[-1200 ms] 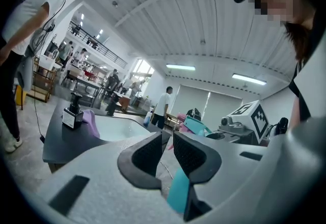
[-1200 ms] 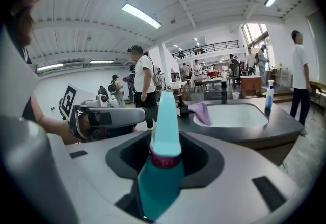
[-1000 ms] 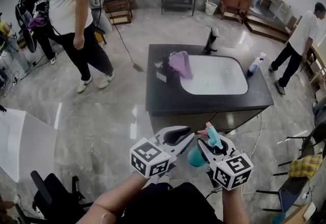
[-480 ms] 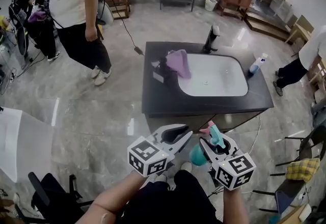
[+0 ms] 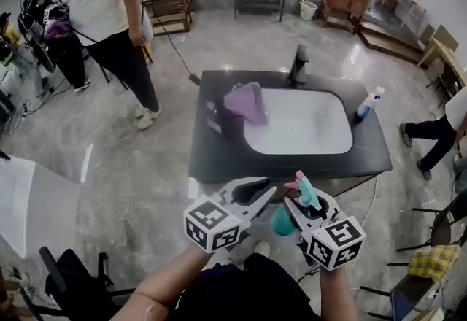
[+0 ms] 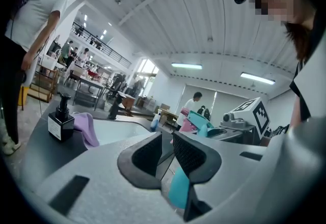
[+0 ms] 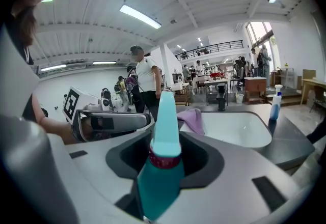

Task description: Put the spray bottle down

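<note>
A teal spray bottle (image 5: 280,222) with a pink trigger and light-blue head sits upright between the jaws of my right gripper (image 5: 310,200), which is shut on it. In the right gripper view the spray bottle (image 7: 161,159) fills the middle of the right gripper (image 7: 165,154). My left gripper (image 5: 257,193) hangs just to the left of it, jaws together with nothing between them; in the left gripper view the left gripper (image 6: 168,149) shows only a thin slit. Both are held just short of the near edge of a dark counter (image 5: 219,163).
The counter holds a white sink (image 5: 299,122), a black faucet (image 5: 297,64), a purple cloth (image 5: 244,102), a black pump bottle (image 5: 219,117) and a blue spray bottle (image 5: 367,104). A person (image 5: 109,13) stands at the far left, another person (image 5: 438,130) at the right edge.
The counter has come closer to both grippers as I moved toward it. The bottle stays gripped. The person at the right has shifted toward the frame's edge.
</note>
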A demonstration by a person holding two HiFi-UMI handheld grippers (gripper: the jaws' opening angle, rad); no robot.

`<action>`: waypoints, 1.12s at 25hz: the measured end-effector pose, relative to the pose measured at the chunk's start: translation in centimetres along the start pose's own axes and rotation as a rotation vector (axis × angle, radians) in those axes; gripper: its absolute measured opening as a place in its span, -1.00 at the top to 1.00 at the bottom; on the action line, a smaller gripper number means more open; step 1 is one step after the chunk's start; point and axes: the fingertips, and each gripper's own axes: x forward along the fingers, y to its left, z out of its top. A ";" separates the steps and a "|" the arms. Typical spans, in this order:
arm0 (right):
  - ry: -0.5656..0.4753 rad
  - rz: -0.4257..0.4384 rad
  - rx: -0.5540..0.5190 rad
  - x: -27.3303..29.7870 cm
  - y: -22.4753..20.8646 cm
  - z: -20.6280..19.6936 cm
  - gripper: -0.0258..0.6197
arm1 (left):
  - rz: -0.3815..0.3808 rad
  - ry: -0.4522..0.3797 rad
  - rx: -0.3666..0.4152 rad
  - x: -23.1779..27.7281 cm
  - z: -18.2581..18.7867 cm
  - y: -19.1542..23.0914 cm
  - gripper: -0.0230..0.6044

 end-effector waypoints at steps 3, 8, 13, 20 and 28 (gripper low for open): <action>-0.003 0.018 0.001 0.1 -1.7 0.4 0.42 | 0.014 0.004 0.012 1.7 0.4 0.1 0.73; -0.006 0.038 0.011 -0.4 -4.8 1.0 0.42 | 0.039 0.001 0.019 4.8 1.1 0.3 0.73; -0.021 0.061 0.004 -0.6 -7.2 1.6 0.42 | 0.070 -0.004 0.030 7.0 1.5 0.4 0.73; -0.027 0.084 -0.023 -1.2 -10.2 2.0 0.42 | 0.095 -0.017 0.025 9.9 1.3 0.0 0.73; -0.032 0.122 -0.025 -0.1 -11.3 2.0 0.42 | 0.119 0.000 0.024 10.8 0.7 0.6 0.73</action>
